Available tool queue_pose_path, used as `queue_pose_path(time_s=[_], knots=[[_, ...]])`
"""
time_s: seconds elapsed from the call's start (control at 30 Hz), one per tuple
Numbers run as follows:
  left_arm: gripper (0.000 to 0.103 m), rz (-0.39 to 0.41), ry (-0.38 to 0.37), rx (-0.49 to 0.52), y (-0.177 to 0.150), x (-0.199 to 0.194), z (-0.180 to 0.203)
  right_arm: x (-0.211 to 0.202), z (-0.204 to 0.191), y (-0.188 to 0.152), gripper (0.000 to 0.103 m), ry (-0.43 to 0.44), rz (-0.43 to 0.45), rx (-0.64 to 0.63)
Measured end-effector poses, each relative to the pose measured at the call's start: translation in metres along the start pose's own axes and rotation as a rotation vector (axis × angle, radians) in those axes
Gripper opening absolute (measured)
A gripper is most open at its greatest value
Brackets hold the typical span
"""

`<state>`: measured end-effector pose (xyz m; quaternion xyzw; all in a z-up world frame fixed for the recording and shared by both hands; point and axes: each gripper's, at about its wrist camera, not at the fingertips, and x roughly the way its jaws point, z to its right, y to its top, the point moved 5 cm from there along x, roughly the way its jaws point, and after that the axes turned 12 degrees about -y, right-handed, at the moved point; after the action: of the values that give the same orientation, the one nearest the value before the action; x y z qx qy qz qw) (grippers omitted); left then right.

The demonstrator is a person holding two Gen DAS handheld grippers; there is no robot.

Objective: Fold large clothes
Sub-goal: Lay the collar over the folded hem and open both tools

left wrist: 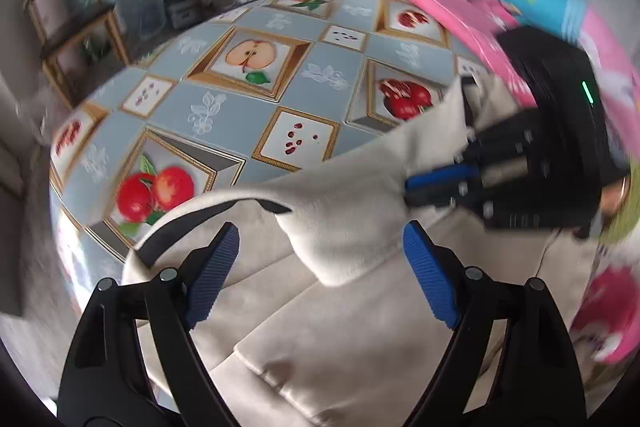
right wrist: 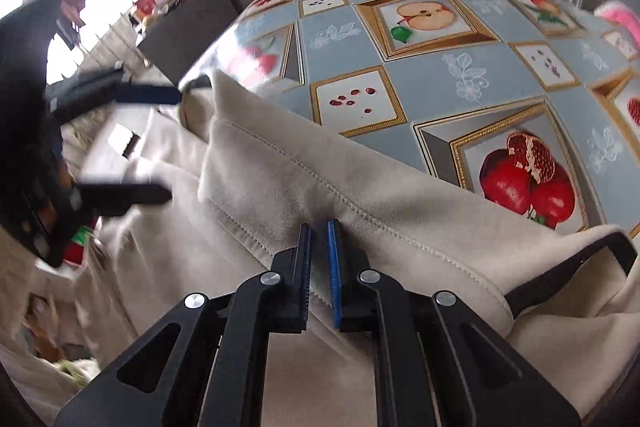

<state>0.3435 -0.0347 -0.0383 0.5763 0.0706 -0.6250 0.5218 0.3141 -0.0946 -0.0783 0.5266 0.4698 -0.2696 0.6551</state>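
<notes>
My right gripper (right wrist: 319,255) is pinched nearly closed on the stitched hem of the cream garment (right wrist: 280,183), low in the centre of the right wrist view; only a thin fold of cloth sits between the pads. My left gripper (left wrist: 320,267) stands wide with nothing between its blue pads (left wrist: 214,273); the cream cloth lies beneath them, in the lower half of the left wrist view.

The garment lies over the near part of the table, on the fruit-print tablecloth (right wrist: 420,79). In the right wrist view its hemmed edge runs as a long diagonal from the upper left of the frame, where my left gripper's fingers show dark and blurred, down to the lower right, where a black trim (right wrist: 576,267) borders it. I judge that diagonal to be the garment's long axis at this end, lying roughly along the table's near side. Which end is collar and which is bottom I cannot tell. In the left wrist view a lifted flap of cloth (left wrist: 340,203) hangs from my right gripper (left wrist: 412,187) at centre right.

To do this step well, I judge the left gripper should take the same hem further along, near the upper left end in the right wrist view, catching the same layers as the right. Then both hands can lift together with the edge taut between them, so the fold lands straight. A grip on a single layer, or a slack edge, risks a skewed crease. The pink cloth (left wrist: 460,7) at the upper right of the left wrist view should stay out of the fold.
</notes>
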Motion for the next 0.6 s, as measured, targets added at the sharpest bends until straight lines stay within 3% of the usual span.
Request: queue_pose_path(time_s=[0.13,0.23,0.3,0.33,0.47,0.6], knots=[[0.065,-0.054,-0.014,-0.151,0.002,0.029,-0.015,-0.007,0.002,0.000,0.009,-0.031,-0.003,0.005],[0.062,-0.068,-0.046,-0.228,-0.004,0.038,-0.021,-0.025,0.027,-0.001,0.015,-0.001,-0.005,0.137],[0.061,-0.058,-0.060,-0.259,-0.006,0.040,-0.025,-0.039,0.058,-0.007,0.037,0.042,0.004,0.290],[0.061,-0.055,-0.066,-0.271,-0.007,0.042,-0.027,-0.043,0.074,-0.011,0.041,0.056,-0.002,0.370],[0.059,-0.054,-0.072,-0.297,-0.007,0.047,-0.030,-0.033,0.120,-0.032,0.042,0.153,-0.119,0.616],[0.049,-0.044,-0.070,-0.303,-0.004,0.050,-0.027,-0.012,0.112,-0.039,0.042,0.203,-0.213,0.615]])
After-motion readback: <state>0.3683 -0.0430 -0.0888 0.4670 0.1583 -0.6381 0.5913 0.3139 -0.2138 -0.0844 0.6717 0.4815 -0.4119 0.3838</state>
